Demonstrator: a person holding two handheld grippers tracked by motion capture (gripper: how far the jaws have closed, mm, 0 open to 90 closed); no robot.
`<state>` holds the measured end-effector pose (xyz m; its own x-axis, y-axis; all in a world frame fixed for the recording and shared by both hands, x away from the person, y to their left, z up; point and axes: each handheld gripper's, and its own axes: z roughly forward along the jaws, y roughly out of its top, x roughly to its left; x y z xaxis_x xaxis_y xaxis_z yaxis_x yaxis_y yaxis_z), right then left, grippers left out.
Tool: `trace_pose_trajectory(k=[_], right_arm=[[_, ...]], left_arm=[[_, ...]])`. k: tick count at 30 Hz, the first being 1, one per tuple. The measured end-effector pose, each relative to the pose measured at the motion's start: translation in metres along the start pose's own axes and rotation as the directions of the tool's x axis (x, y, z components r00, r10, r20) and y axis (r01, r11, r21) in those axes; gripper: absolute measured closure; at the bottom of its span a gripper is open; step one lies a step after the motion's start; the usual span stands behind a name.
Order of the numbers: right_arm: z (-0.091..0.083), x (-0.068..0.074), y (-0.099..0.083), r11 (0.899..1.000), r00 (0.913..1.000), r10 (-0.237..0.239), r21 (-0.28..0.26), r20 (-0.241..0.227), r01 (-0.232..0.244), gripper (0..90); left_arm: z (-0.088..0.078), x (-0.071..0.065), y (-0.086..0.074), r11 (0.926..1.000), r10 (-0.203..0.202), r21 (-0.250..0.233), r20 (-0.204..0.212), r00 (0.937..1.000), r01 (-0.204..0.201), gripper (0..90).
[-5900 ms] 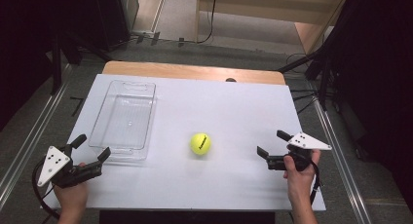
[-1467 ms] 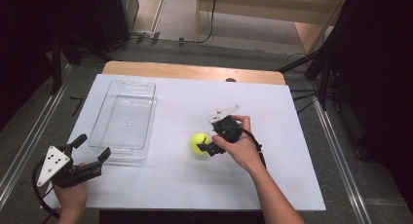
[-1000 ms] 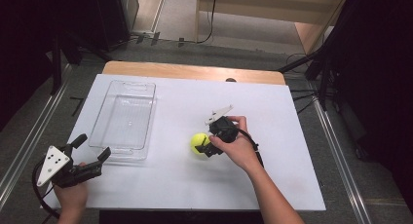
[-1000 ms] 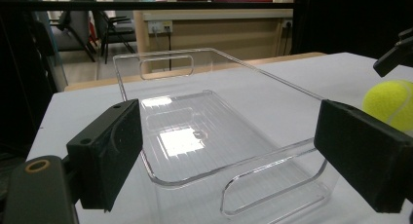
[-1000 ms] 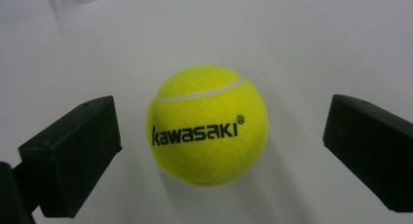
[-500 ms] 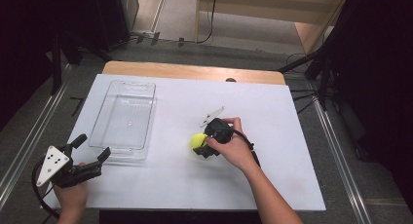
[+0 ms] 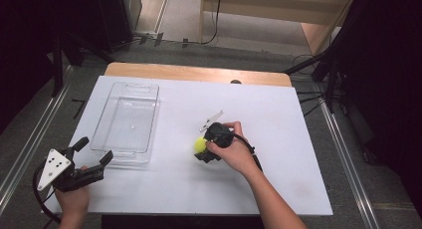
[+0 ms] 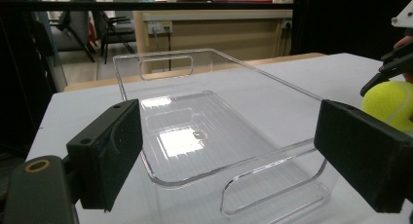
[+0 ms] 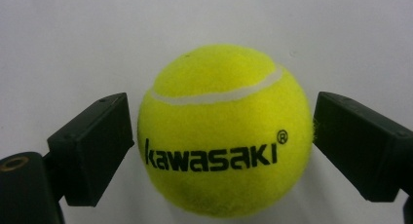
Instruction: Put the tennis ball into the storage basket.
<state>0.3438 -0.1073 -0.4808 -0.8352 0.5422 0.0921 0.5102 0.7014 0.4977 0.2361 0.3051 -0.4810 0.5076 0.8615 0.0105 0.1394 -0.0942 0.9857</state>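
A yellow tennis ball (image 7: 199,144) marked "kawasaki" lies on the white table top (image 7: 278,119), right of a clear plastic tray (image 7: 150,120). My right gripper (image 7: 201,149) reaches it from the right. In the right gripper view the ball (image 9: 224,131) sits between the two black jaws of that gripper (image 9: 224,151). They have just been closing, and both pads touch its sides. My left gripper (image 7: 94,149) is open at the tray's near end. Between the left gripper's (image 8: 229,156) jaws I see the tray's near rim (image 8: 272,160), untouched. The ball (image 8: 389,104) shows at far right.
The empty tray stands lengthwise on the table's left half. A wooden strip (image 7: 199,72) borders the far edge of the white top. Metal rails (image 7: 30,144) run along the floor on both sides. A person's forearm (image 7: 273,199) crosses the front right of the table.
My right gripper slid left around the ball over the last seconds and its jaws narrowed onto it. The ball stayed where it lay. My left gripper has not moved.
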Motion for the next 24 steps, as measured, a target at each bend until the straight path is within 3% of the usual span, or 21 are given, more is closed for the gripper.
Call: trace_pose_trajectory(k=[2,4,8,10,24], right_arm=[[0.0014,-0.0001,0.0003,1.000,1.0000,0.000,0.000,0.000,0.000,7.2],[0.0014,0.0002,0.0004,1.000,1.0000,0.003,0.004,0.003,-0.003,14.1],[0.0010,0.0004,0.0003,1.000,1.0000,0.003,0.007,-0.001,-0.003,14.3],[0.0012,0.0000,-0.0001,1.000,1.0000,0.006,0.008,-0.002,-0.006,21.9],[0.0004,0.0002,0.0003,1.000,1.0000,-0.001,0.009,-0.009,0.001,23.0]], left_arm=[[0.0000,0.0000,0.0000,1.0000,0.000,0.000,0.000,1.0000,0.000,11.1],[0.0001,0.0001,0.0000,1.0000,0.003,-0.001,0.002,1.0000,-0.003,11.1],[0.0002,0.0000,0.0001,1.0000,0.004,0.001,0.003,1.0000,-0.004,11.0],[0.0002,-0.0001,0.0001,1.0000,0.002,0.001,0.003,1.0000,-0.002,11.1],[0.0002,0.0000,0.0001,1.0000,0.004,0.001,0.004,1.0000,-0.004,11.1]])
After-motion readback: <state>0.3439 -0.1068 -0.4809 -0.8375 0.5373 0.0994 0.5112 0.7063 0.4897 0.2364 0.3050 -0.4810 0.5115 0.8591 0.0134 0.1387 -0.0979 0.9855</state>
